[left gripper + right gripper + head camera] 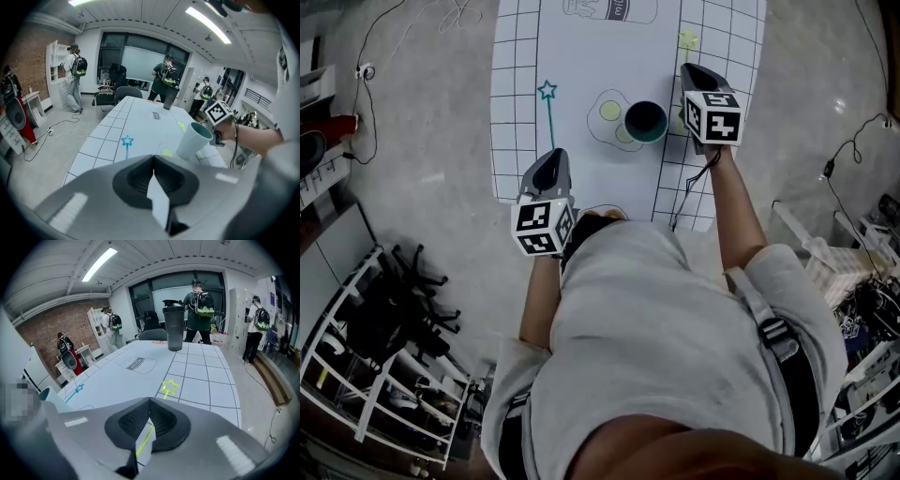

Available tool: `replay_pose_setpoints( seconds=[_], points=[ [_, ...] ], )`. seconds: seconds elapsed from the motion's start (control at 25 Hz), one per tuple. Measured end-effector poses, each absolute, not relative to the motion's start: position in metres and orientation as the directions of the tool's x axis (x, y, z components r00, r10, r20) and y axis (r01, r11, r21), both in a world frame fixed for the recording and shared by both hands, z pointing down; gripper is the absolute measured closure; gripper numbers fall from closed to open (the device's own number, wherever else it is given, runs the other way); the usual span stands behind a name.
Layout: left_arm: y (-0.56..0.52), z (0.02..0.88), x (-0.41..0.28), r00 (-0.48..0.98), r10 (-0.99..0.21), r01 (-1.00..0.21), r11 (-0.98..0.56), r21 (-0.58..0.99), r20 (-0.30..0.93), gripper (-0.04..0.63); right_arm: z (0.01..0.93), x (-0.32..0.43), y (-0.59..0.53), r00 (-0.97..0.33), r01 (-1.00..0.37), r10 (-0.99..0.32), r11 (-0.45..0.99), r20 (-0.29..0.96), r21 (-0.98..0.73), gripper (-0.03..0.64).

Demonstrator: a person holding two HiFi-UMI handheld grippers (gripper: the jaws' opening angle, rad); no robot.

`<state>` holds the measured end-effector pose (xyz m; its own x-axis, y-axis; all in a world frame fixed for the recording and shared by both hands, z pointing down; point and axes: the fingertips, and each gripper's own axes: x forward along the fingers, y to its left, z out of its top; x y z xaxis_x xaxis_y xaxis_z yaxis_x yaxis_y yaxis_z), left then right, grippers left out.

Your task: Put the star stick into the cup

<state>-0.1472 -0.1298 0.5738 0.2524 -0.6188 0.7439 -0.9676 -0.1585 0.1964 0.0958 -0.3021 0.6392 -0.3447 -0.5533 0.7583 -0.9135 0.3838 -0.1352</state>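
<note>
The table [581, 56] is white, with black grid lines [514, 84] along its long edges. The cup [646, 122] is dark teal. One star stick [548, 103] is teal-blue, a second stick [687, 40] yellow-green. Printed spots [608, 111] by the cup seem pale green.

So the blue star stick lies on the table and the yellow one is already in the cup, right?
Not quite. The head view shows the yellow star stick also lying on the table, right of the cup. The blue star stick does lie there.

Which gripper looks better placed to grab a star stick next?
Right, probably: the right gripper hangs over the yellow star stick beside the cup; the left gripper only reaches the blue star stick's end.
</note>
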Motion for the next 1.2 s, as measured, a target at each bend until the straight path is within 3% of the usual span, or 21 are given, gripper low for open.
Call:
replay_pose_setpoints(
  seconds=[0.4,0.84,1.2],
  points=[
    [-0.139,0.581,-0.152,0.23,-0.621,-0.973,-0.118,0.2,0.749,0.592,0.67,0.104,-0.313,-0.265,-0.936,-0.52,0.342,0.812,-0.086,0.529],
    [-0.127,0.578,-0.154,0.221,-0.632,-0.974,-0.1,0.205,0.743,0.592,0.674,0.108,-0.313,-0.205,-0.93,-0.535,0.368,0.82,0.008,0.594],
    [-0.123,0.564,-0.155,0.241,-0.658,-0.97,-0.144,0.195,0.713,0.592,0.655,0.108,-0.303,-0.264,-0.943,-0.59,0.323,0.763,-0.076,0.601]
  ],
)
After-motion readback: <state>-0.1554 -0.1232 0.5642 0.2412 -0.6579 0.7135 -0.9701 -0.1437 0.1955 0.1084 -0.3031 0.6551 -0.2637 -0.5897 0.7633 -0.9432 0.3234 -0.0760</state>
